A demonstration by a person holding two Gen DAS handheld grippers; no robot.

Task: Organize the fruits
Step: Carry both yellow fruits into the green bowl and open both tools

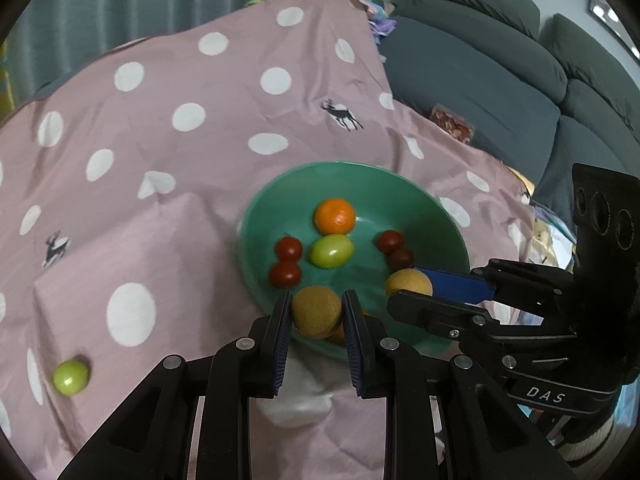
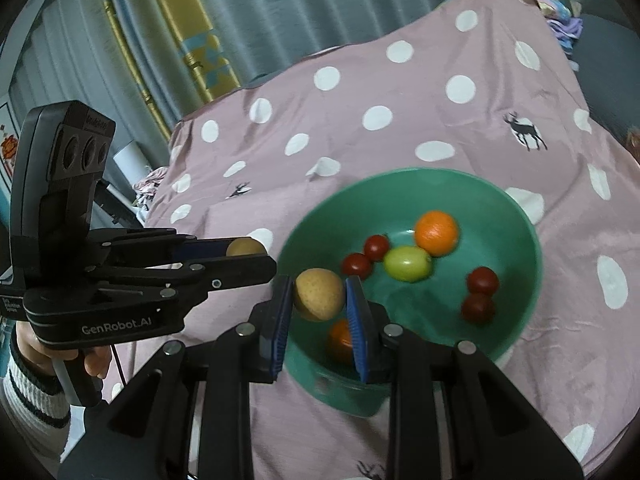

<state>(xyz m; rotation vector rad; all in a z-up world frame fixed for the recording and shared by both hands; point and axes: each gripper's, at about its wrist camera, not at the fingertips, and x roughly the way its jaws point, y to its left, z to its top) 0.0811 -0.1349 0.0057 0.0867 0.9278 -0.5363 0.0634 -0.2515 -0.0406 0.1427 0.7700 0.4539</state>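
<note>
A green bowl (image 1: 420, 208) sits on a pink polka-dot cloth and holds an orange (image 1: 334, 216), a green fruit (image 1: 331, 251), several dark red cherry tomatoes (image 1: 288, 249) and a second orange low at the near rim (image 2: 340, 340). My left gripper (image 1: 316, 312) is shut on a brown round fruit (image 1: 317, 311) above the bowl's near rim. My right gripper (image 2: 320, 296) is shut on a yellow-brown round fruit (image 2: 319, 294) over the bowl's near left rim (image 2: 296, 248). Each gripper shows in the other's view, the right one (image 1: 412, 292) and the left one (image 2: 256, 256). A small green fruit (image 1: 71, 377) lies on the cloth at the near left.
The pink cloth (image 1: 160, 200) drapes over the table and falls away at the right. A grey sofa (image 1: 500, 60) stands behind on the right. Curtains (image 2: 240, 20) hang behind on the left. A hand in a striped sleeve (image 2: 32, 380) holds the left gripper.
</note>
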